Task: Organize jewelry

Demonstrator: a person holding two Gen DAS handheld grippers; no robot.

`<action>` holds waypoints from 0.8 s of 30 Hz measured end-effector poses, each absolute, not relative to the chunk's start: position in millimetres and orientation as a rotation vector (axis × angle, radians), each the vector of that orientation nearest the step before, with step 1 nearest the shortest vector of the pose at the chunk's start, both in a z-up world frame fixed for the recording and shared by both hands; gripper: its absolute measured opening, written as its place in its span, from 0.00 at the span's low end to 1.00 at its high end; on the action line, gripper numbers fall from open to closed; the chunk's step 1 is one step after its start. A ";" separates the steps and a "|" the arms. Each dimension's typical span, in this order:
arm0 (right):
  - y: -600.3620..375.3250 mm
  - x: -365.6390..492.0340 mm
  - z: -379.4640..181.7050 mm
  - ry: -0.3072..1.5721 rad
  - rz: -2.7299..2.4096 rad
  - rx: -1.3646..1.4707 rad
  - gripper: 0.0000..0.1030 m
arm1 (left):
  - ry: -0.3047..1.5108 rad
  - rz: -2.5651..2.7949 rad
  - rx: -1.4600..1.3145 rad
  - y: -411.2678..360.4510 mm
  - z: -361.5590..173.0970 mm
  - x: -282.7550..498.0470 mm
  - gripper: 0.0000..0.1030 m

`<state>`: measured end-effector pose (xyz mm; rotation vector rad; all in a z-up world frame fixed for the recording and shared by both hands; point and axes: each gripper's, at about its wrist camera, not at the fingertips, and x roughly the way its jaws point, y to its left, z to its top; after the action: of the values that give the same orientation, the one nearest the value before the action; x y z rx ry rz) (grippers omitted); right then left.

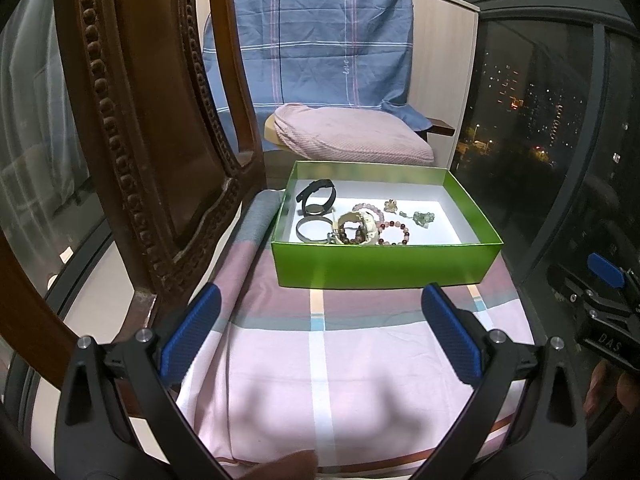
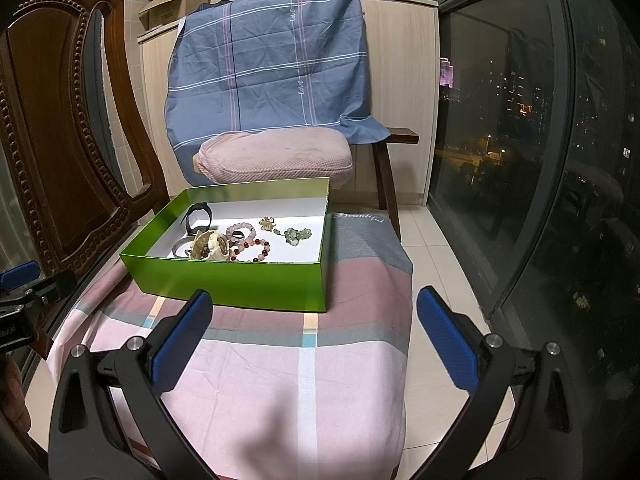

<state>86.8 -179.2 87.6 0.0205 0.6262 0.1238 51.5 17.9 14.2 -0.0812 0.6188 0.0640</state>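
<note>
From the left wrist view, we see our left gripper (image 1: 320,328) with its jaws spread wide and nothing between them, held above the desk, which is draped in a pink, white and grey checked cloth (image 1: 320,360). Just past the fingertips sits a green box (image 1: 384,264) with a white inside, and the jewelry lies in it, gathered toward its left and middle: a black watch (image 1: 318,196) standing against the back left, a metal bangle (image 1: 310,230) in front of it, a cream-coloured piece tangled with dark beads (image 1: 354,230) beside that, a pink and red bead bracelet (image 1: 394,232) next, and a small green pendant (image 1: 425,218) farther right, apart from the heap. A carved wooden chair back (image 1: 132,120) rises close on the left, touching the cloth's edge. Behind the box are a pink cushion (image 1: 352,136) and a blue checked sheet (image 1: 320,40). At the far right edge part of our right gripper (image 1: 608,292) shows, too cut off to read there. From the right wrist view, our right gripper (image 2: 314,328) also has its jaws released and empty, hovering over the cloth (image 2: 304,380) short of the green box (image 2: 240,284), which lies ahead and left. The watch (image 2: 199,214), the bead bracelet (image 2: 256,250) and the green pendant (image 2: 296,236) rest on its white floor. A dark window (image 2: 520,140) fills the right side.
</note>
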 end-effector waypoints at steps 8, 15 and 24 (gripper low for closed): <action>-179.2 86.9 87.6 0.626 0.124 0.021 0.97 | 0.623 0.057 -0.081 16.7 14.6 50.5 0.96; -178.6 87.2 86.9 0.626 0.125 0.021 0.97 | 0.624 0.055 -0.080 15.3 15.0 50.1 0.96; -178.6 87.1 86.6 0.627 0.124 0.021 0.97 | 0.628 0.053 -0.080 14.2 13.7 51.0 0.96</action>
<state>87.1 -178.6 86.6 0.0209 0.6267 0.1242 51.0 14.2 13.7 -0.0801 0.6279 0.0527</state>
